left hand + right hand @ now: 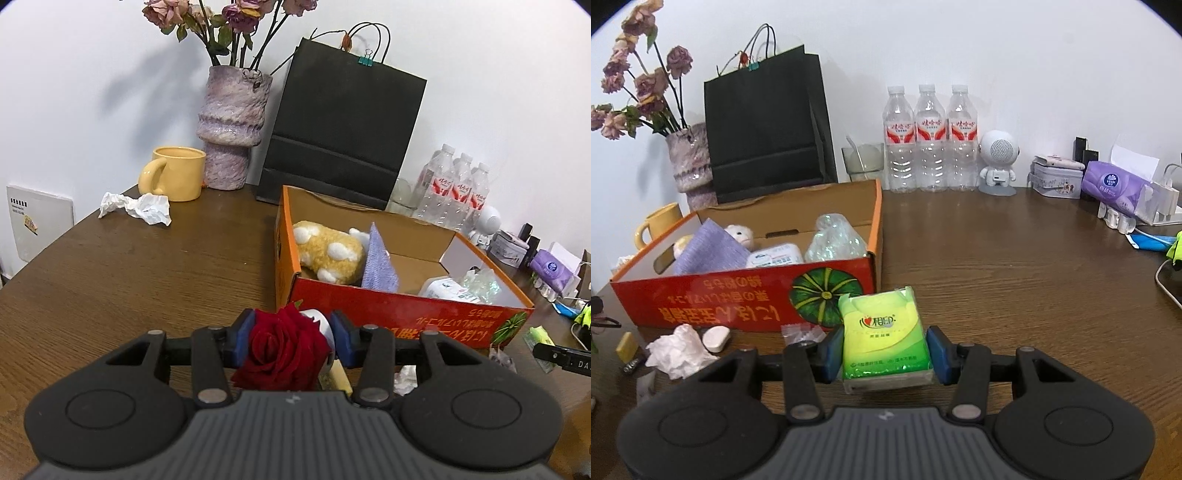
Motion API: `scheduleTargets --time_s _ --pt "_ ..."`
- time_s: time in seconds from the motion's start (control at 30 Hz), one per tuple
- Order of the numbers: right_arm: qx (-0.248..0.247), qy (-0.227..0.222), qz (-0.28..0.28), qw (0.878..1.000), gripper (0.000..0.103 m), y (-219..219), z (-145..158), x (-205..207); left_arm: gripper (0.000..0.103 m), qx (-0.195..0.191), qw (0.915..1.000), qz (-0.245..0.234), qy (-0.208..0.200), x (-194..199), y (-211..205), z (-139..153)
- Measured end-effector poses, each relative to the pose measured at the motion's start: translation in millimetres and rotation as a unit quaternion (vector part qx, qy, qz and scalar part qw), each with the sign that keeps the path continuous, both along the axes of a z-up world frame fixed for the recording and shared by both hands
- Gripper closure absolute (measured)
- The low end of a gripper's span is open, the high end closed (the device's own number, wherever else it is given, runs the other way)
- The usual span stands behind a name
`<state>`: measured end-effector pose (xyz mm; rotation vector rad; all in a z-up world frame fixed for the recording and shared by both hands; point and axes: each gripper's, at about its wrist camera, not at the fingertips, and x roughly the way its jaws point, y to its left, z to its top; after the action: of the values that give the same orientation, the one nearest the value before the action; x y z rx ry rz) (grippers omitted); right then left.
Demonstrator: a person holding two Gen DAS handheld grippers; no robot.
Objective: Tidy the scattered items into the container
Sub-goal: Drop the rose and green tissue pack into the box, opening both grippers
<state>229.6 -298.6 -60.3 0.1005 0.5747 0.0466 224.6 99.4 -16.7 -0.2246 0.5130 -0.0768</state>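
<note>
1. My left gripper (291,338) is clenched on a red rose (282,349); the blue pads (242,338) press its bloom from both sides, and a white object sits just behind it between the fingers.
2. My right gripper (885,350) is clamped on a green tissue pack (882,338), held upright between the pads (938,354), just in front of the box's near right corner.
3. The orange cardboard box (738,291) stands on the wooden table (1015,277) just ahead of both grippers, open at the top.
4. Inside it I see a yellow spotted plush toy (328,253), a purple cloth (378,264) standing on edge, a white wipes pack (775,256) and a crumpled clear plastic bag (834,240).
5. Loose on the table before the box lie a crumpled tissue (679,350), a white oval piece (716,338), a yellow eraser-like block (627,347) and a small clear packet (803,334).
6. Another crumpled paper (138,206) lies well to the left, near a yellow mug (175,173).
7. Behind the box stand a black paper bag (340,125), a vase of dried flowers (231,125) and three water bottles (929,140).
</note>
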Motion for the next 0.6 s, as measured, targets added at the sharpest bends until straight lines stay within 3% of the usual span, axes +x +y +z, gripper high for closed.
scheduleTargets --time_s 0.3,0.6 --pt "0.000 -0.034 0.020 0.999 0.057 10 25 -11 0.058 -0.003 0.9990 -0.009 -0.044 -8 -2 31" --pt "-0.008 -0.077 0.056 0.995 0.057 36 63 28 0.058 -0.005 0.9962 -0.035 -0.080 42 -25 64"
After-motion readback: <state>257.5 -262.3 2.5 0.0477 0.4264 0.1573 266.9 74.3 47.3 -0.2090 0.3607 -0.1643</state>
